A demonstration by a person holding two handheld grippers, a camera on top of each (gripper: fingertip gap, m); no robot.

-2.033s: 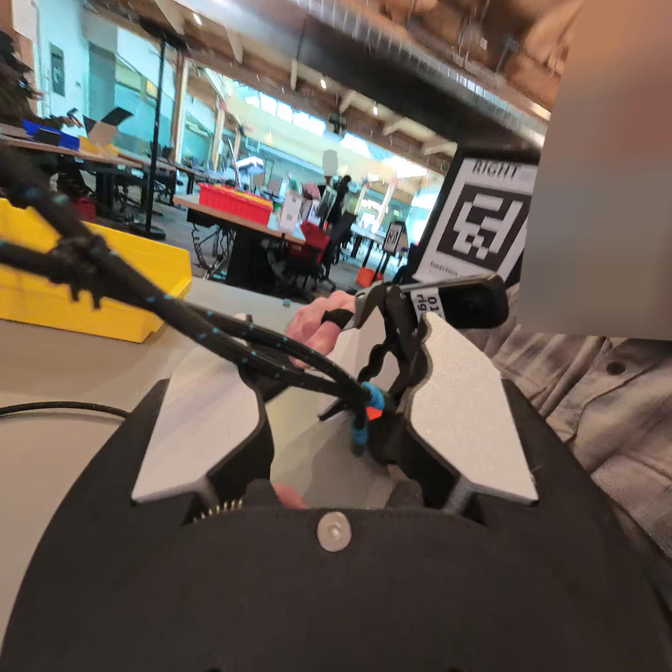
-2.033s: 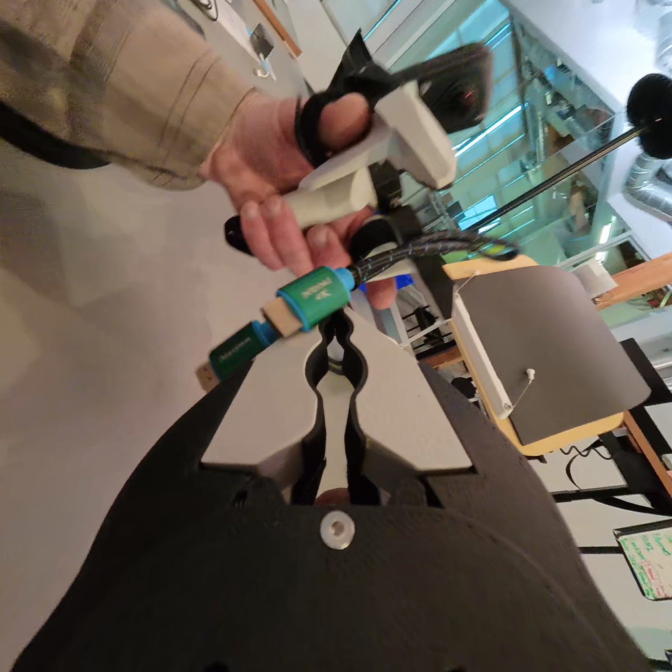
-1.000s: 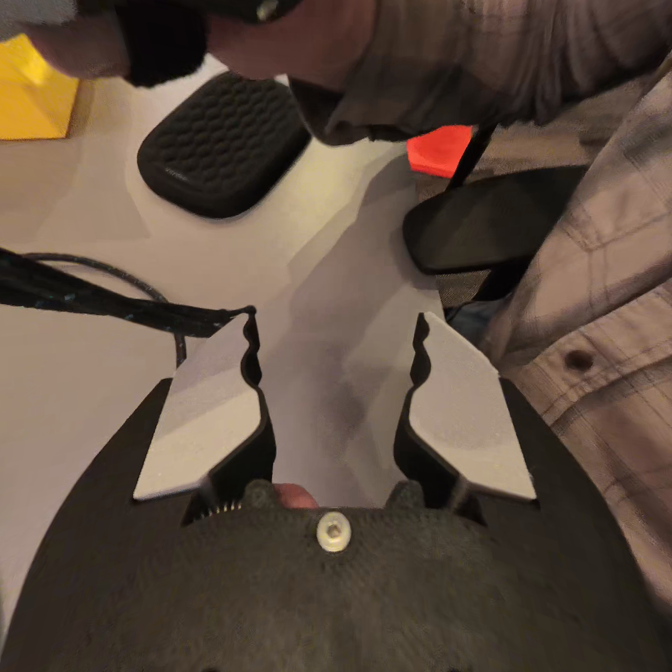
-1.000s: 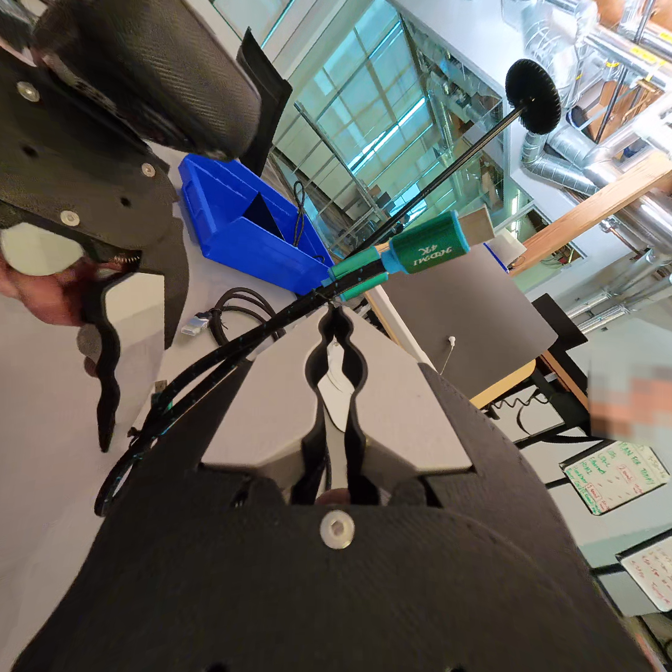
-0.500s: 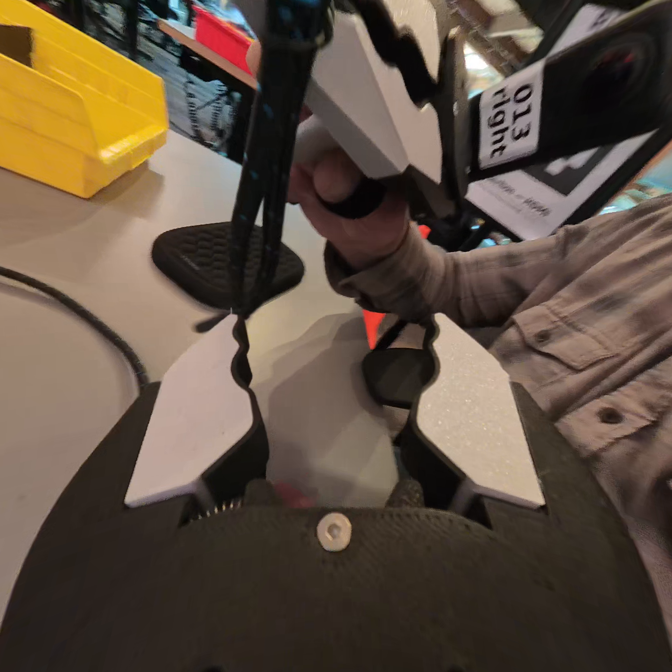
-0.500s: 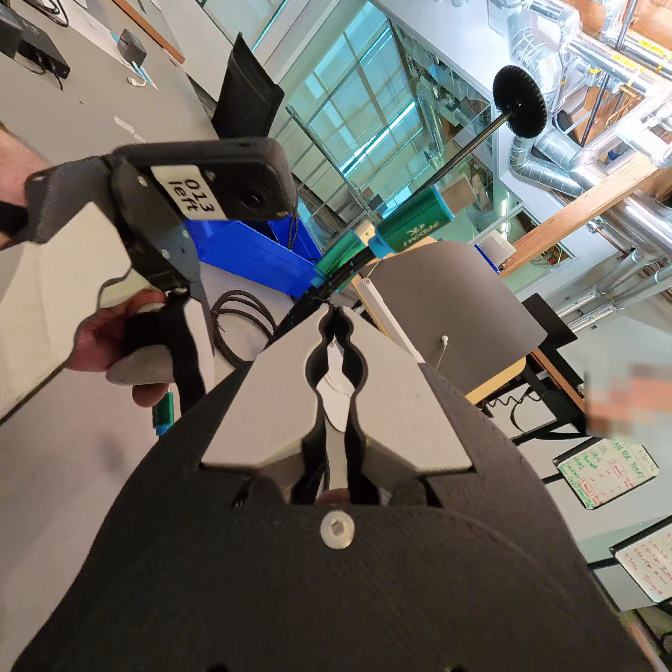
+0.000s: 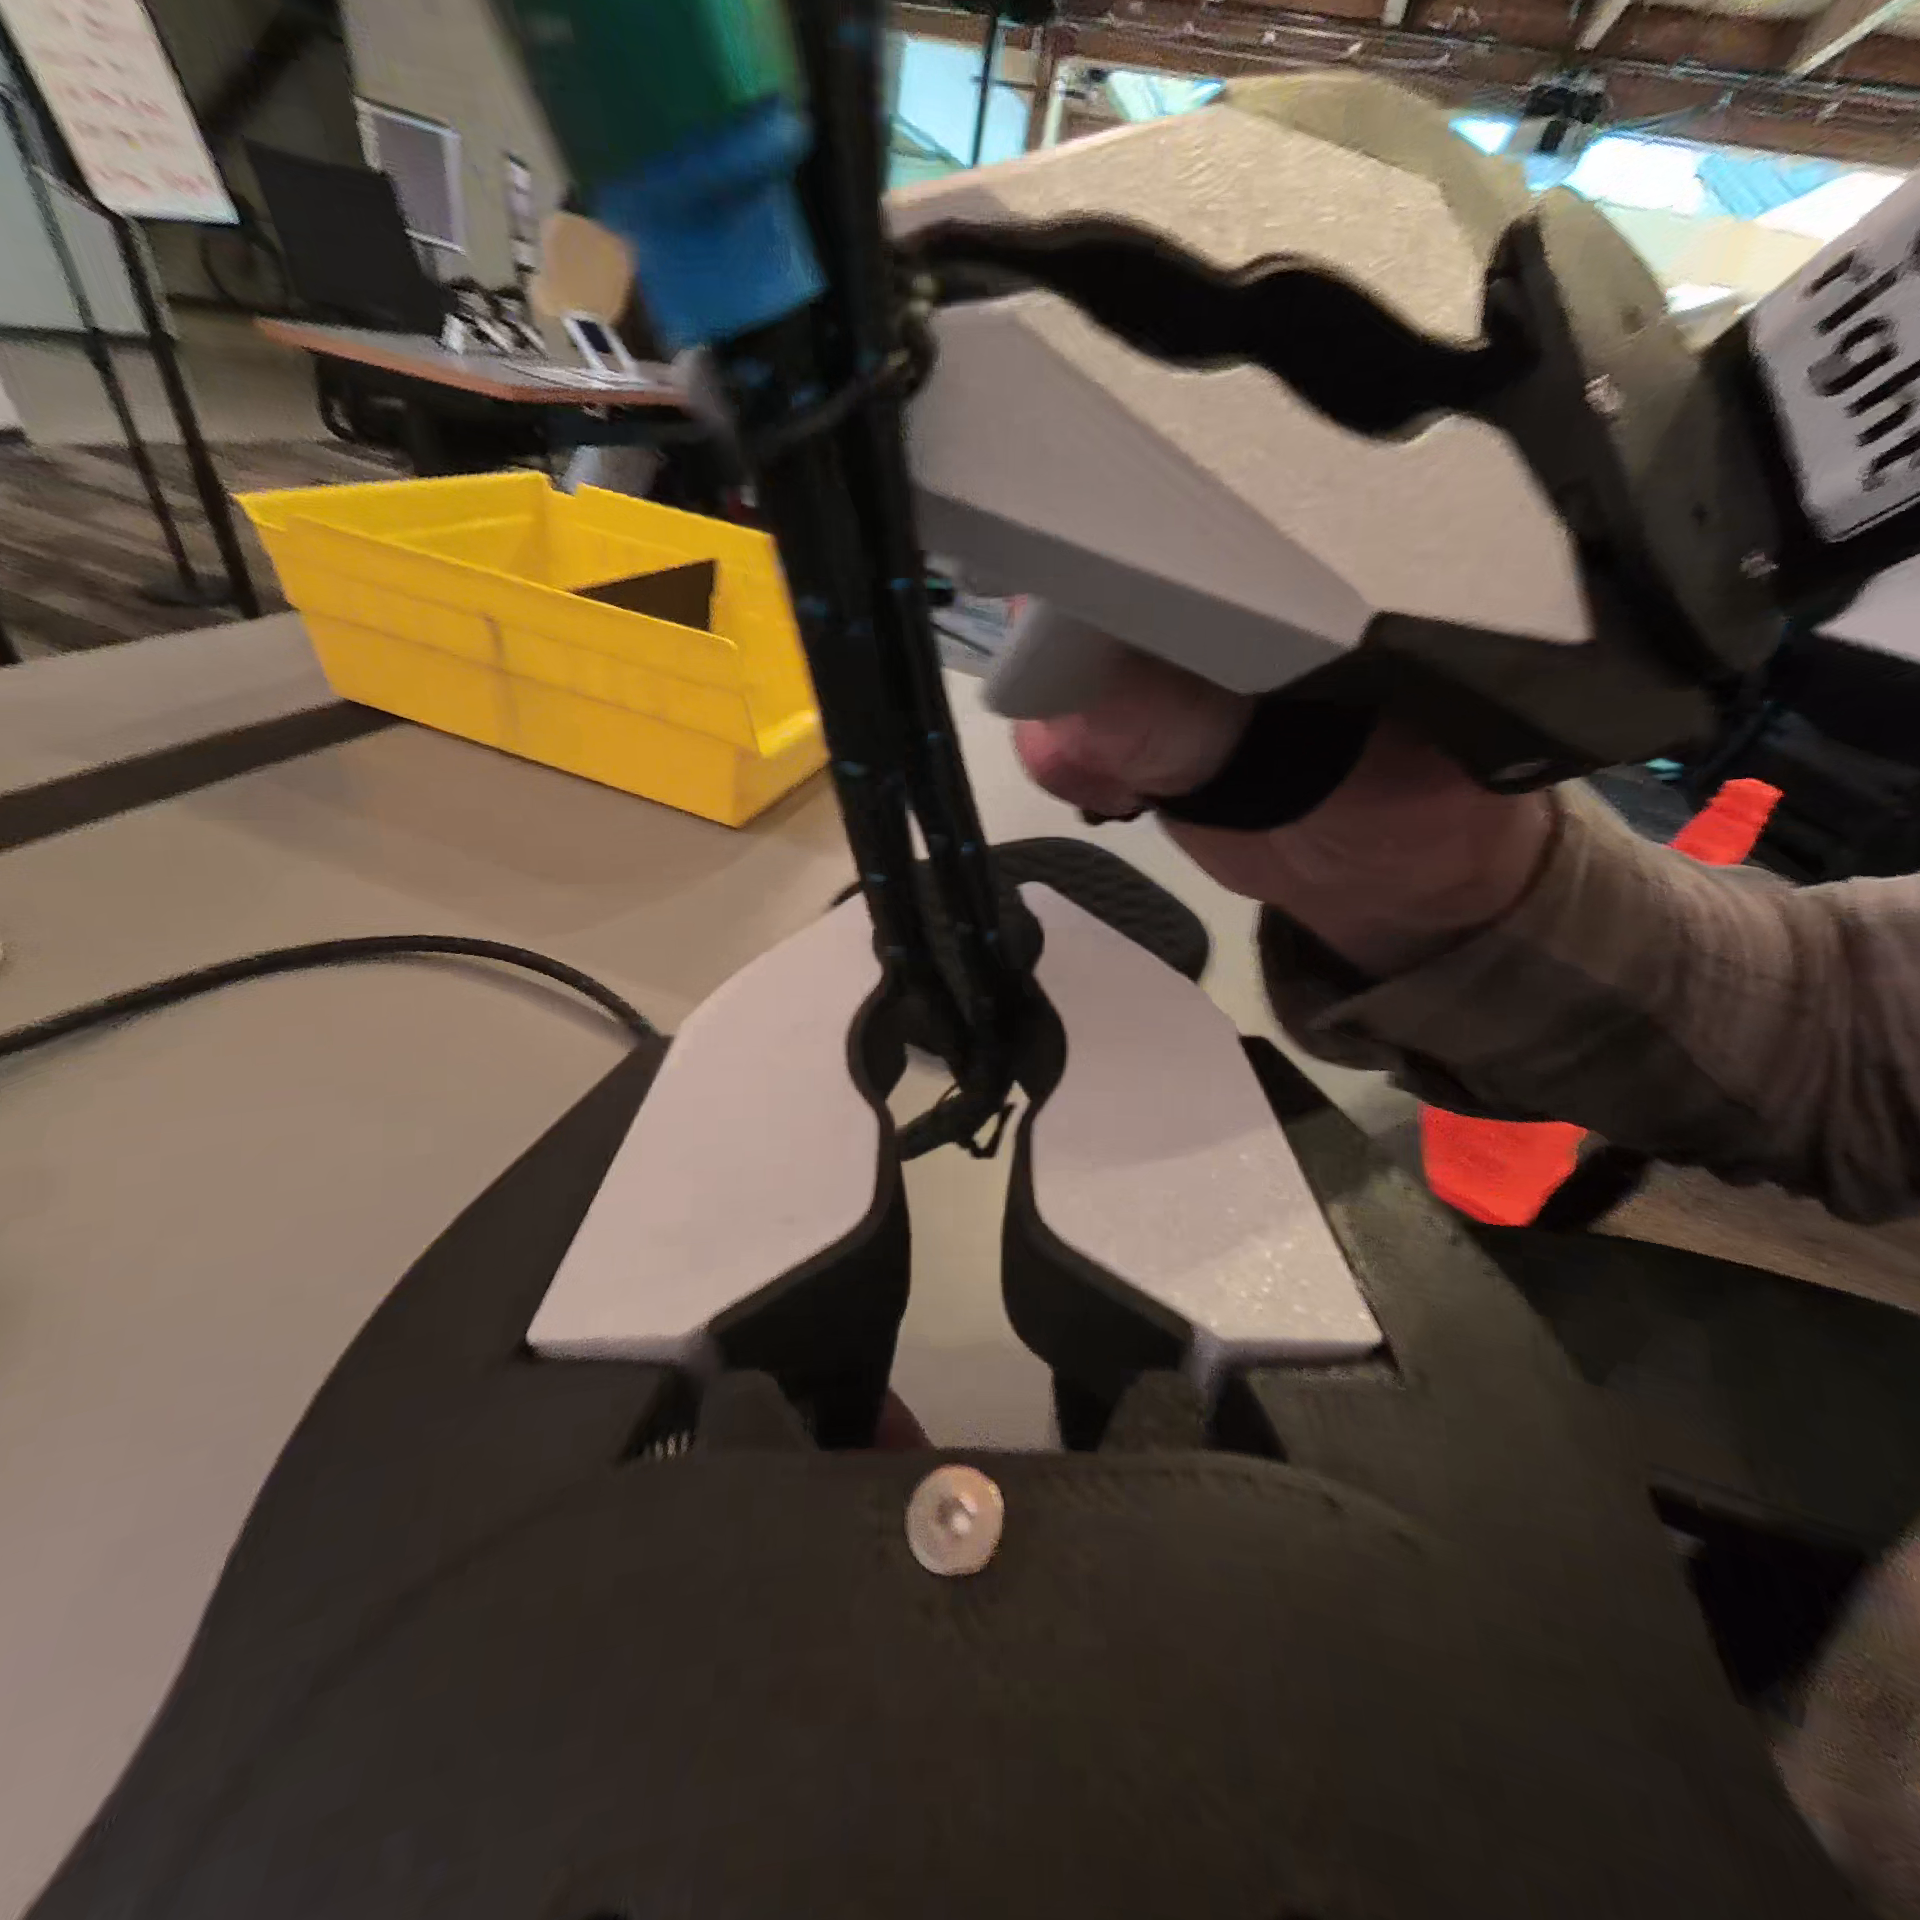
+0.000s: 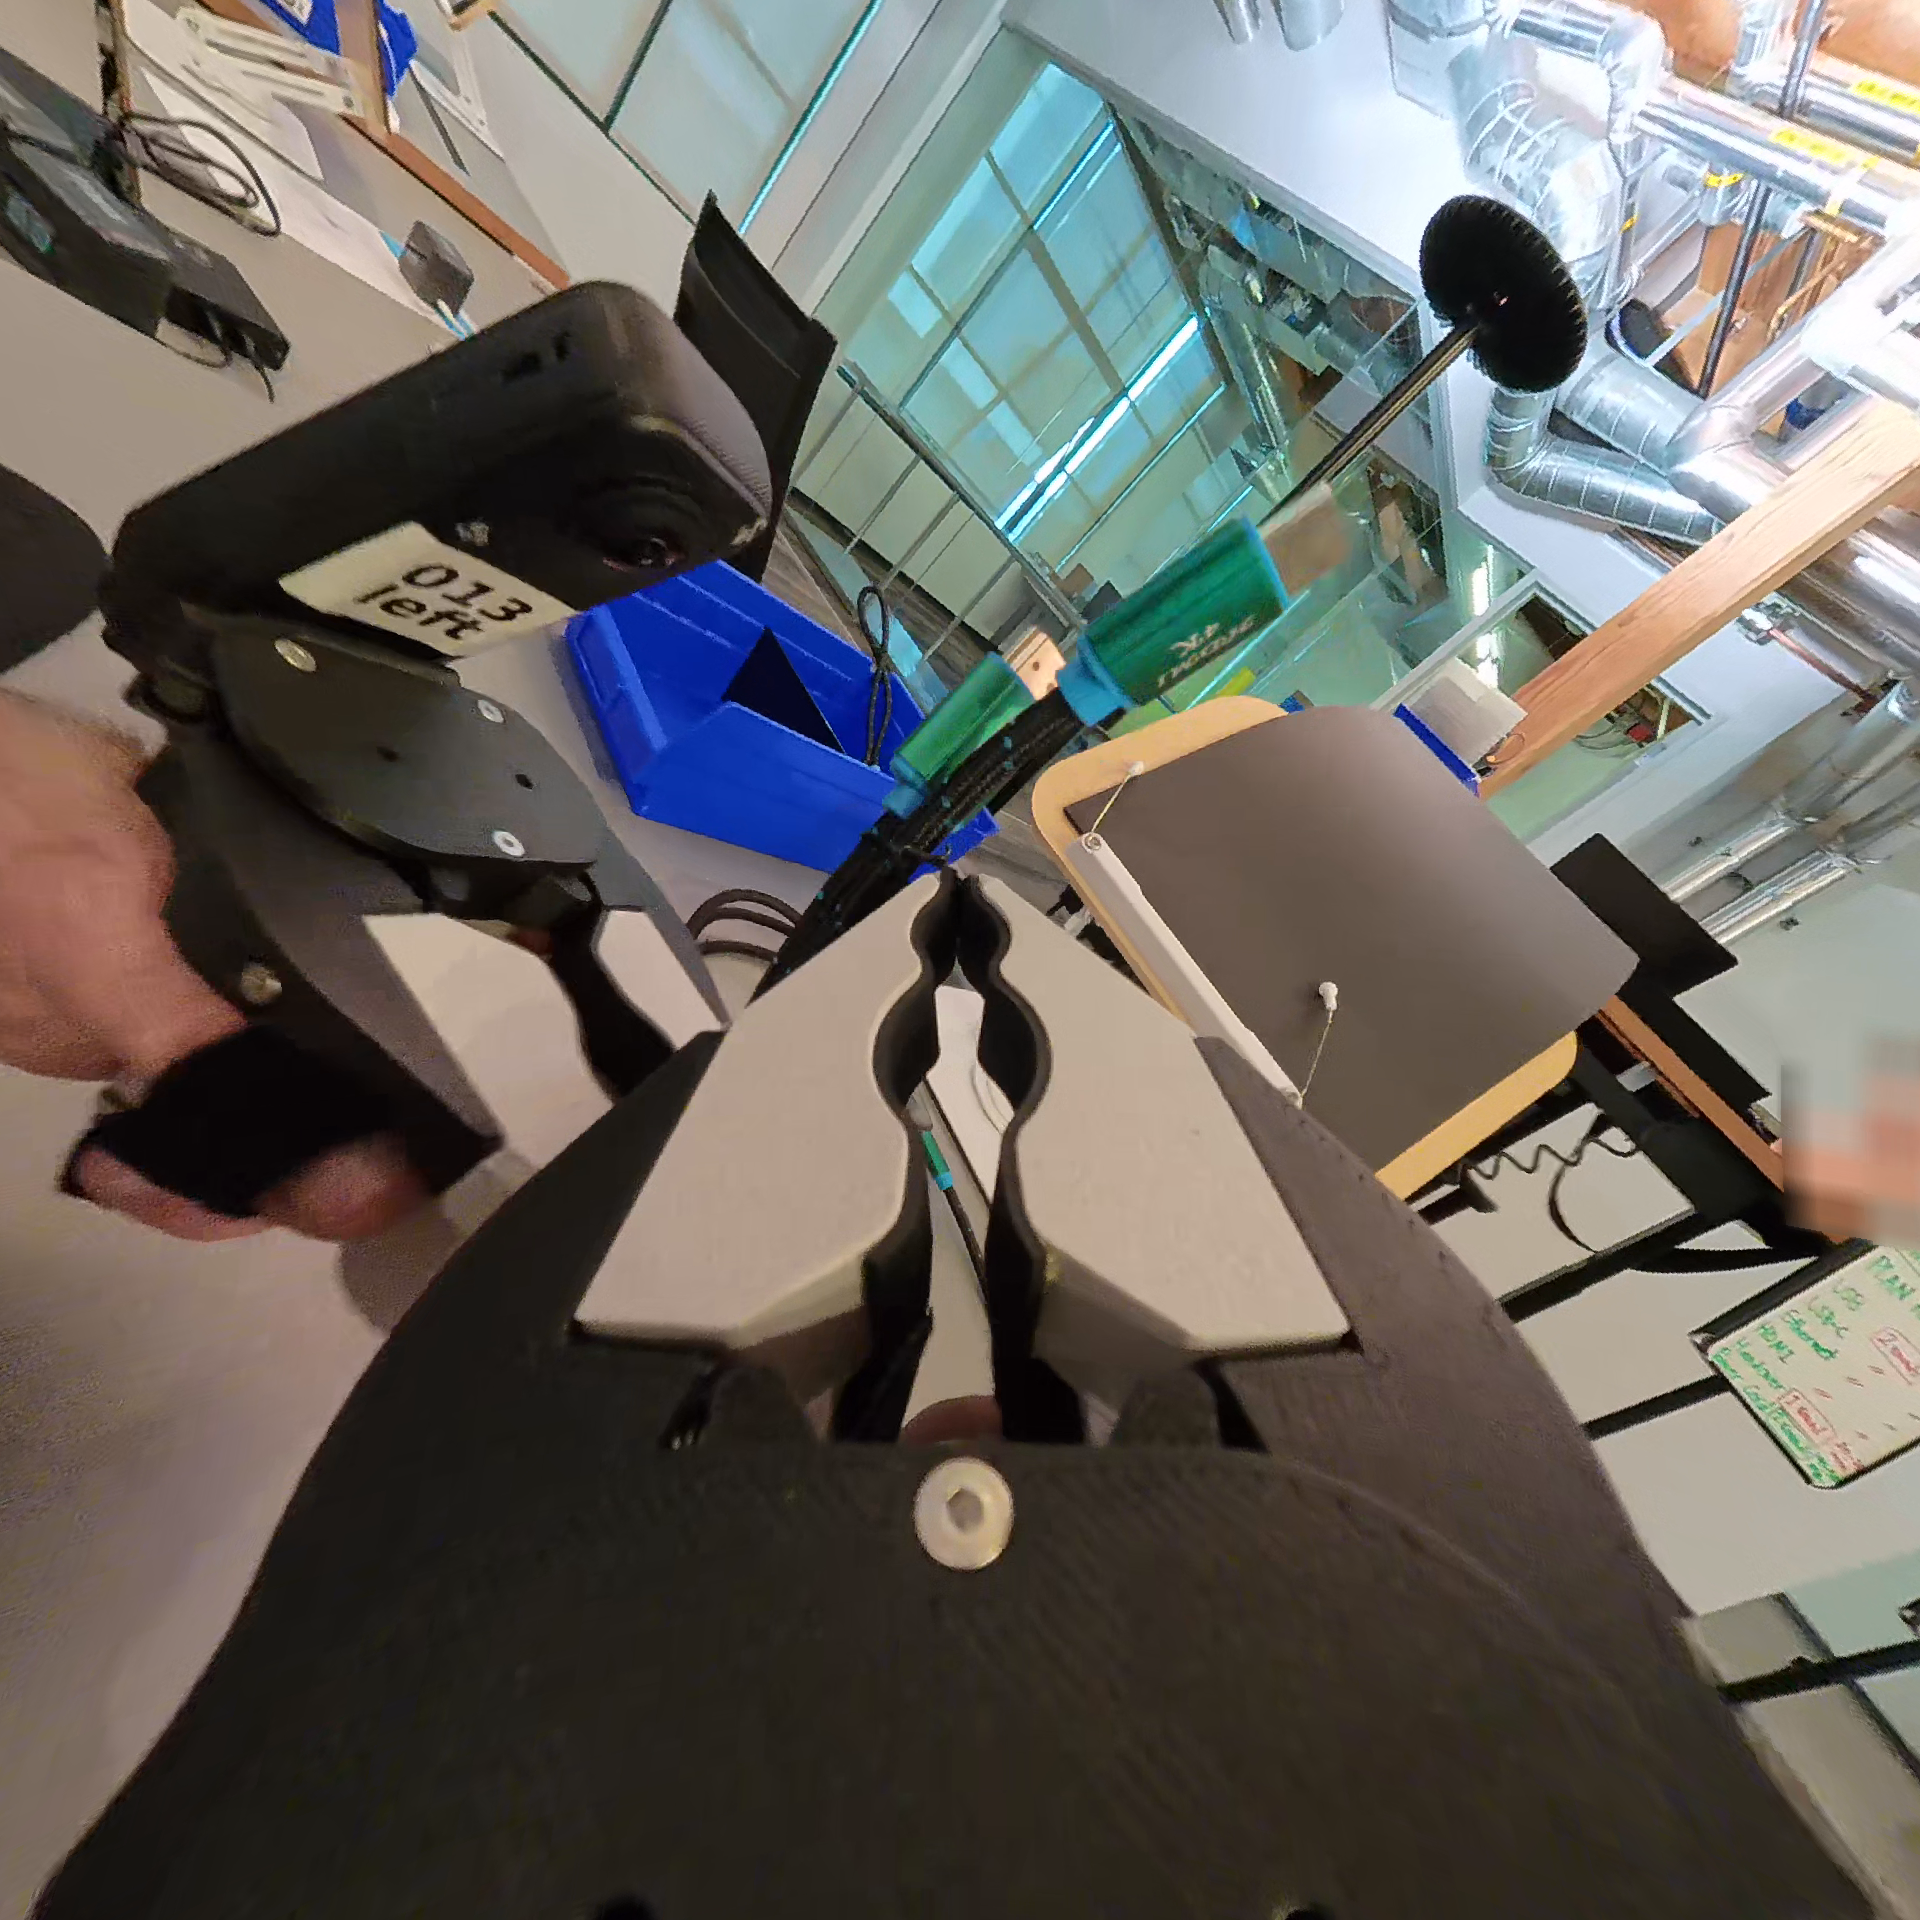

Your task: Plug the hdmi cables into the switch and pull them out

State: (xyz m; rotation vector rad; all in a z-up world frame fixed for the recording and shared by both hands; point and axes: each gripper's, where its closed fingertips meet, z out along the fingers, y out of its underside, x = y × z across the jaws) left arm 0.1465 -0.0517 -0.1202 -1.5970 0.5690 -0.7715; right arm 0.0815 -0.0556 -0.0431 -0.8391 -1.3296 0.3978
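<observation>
A bundle of black braided hdmi cables (image 7: 883, 727) runs upright between both grippers. My left gripper (image 7: 961, 966) is shut on the bundle low down, with the cables in the notch between its fingers. My right gripper (image 8: 951, 888) is shut on the same bundle (image 8: 935, 831) higher up, and it also shows in the left wrist view (image 7: 925, 281). Above its fingertips stick out two green plugs with blue collars (image 8: 1174, 623) (image 8: 966, 717); one is blurred in the left wrist view (image 7: 675, 156). A black box-shaped device (image 8: 94, 249) lies on the far table; I cannot tell whether it is the switch.
A yellow bin (image 7: 520, 623) stands at the back of the grey table (image 7: 260, 1195). A black pad (image 7: 1122, 904) and a loose black cable (image 7: 312, 951) lie on it. A blue bin (image 8: 727, 748) and a grey board with a wooden edge (image 8: 1330, 914) stand beyond. A person's sleeve (image 7: 1610, 1018) is at right. Spacing between my two grippers at the tips: around 9 cm.
My left gripper was open and has closed on the cable bundle below the right gripper. The right gripper has kept its hold on the bundle and lifted it upright.
</observation>
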